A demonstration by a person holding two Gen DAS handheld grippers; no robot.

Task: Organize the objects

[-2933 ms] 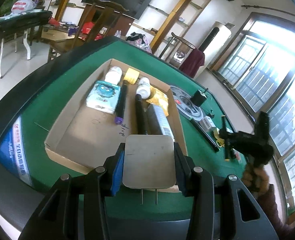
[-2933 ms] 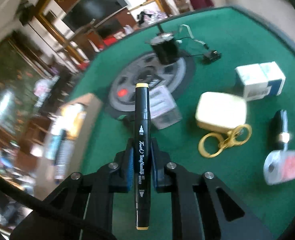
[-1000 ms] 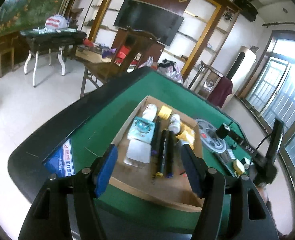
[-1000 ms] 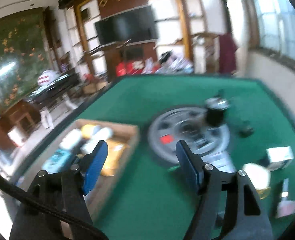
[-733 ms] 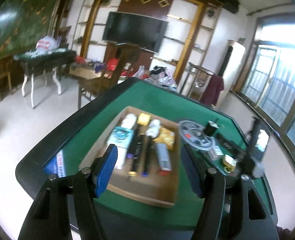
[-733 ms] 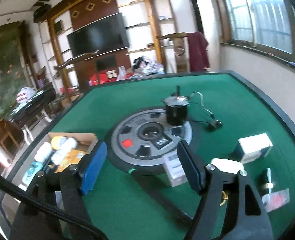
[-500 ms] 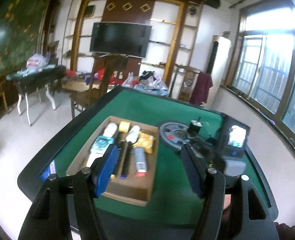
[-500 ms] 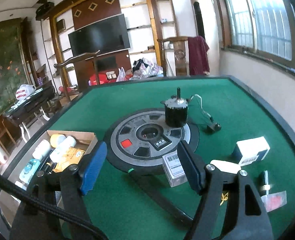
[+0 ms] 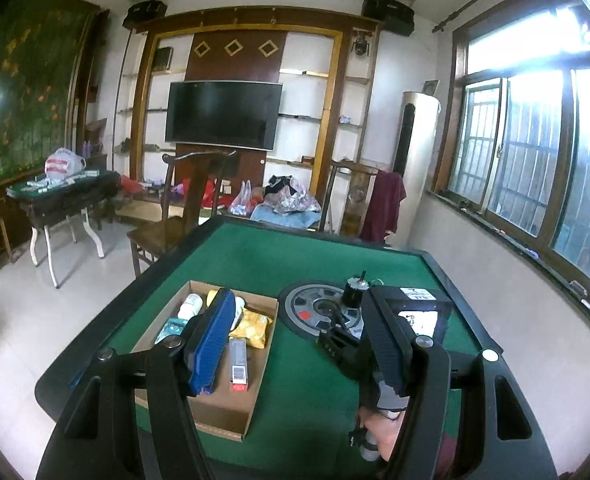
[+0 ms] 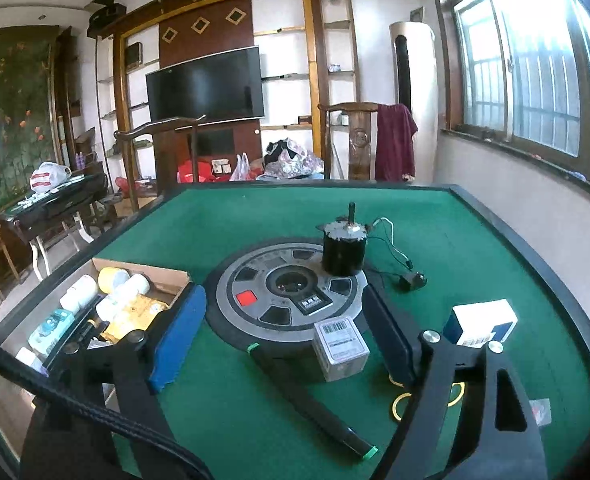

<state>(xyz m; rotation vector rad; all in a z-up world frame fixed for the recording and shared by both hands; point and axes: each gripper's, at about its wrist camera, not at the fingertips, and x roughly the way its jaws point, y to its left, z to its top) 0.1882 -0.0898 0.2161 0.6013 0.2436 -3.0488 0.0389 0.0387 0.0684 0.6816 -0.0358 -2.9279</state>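
Both hands have let go of their loads since the earlier frames: the metal plate that sat between the left pads and the black marker the right one carried are gone from the jaws. Left gripper [image 9: 299, 344] has pulled up and back from the cardboard box [image 9: 255, 396], so its cam now takes in the whole green table [image 9: 295, 256] instead of peering into the box. Its jaws stand spread, nothing between them. Right gripper [image 10: 283, 336] hovers over the table's right half w/ its jaws opening wider, also empty; only felt and the round grey disc [image 10: 255, 276] show thru the gap.

Box contents now, per both views: white bottles, a yellow roll, a yellow packet [image 9: 251, 324], a blue-green pack, dark pens and a barcoded stick-like item, laid roughly in rows. The plate itself I can't pick out in these frames.

Still loose on the felt, right wrist view: a small barcoded box [image 10: 341, 344] touching the disc's near edge, a white-and-blue carton [image 10: 481, 322] farther right, a long black pen w/ green caps [image 10: 311, 396] lying diagonal near the cam, yellow rings partly hidden behind the right finger, and a black motor [image 10: 343, 246] standing on the disc w/ its wires trailing off.

Judgement: one drop-off cycle looks finished, task maybe halfway. Next pick prob. the small barcoded box, since it sits nearly centred between the right jaws; widening jaws fit that read.
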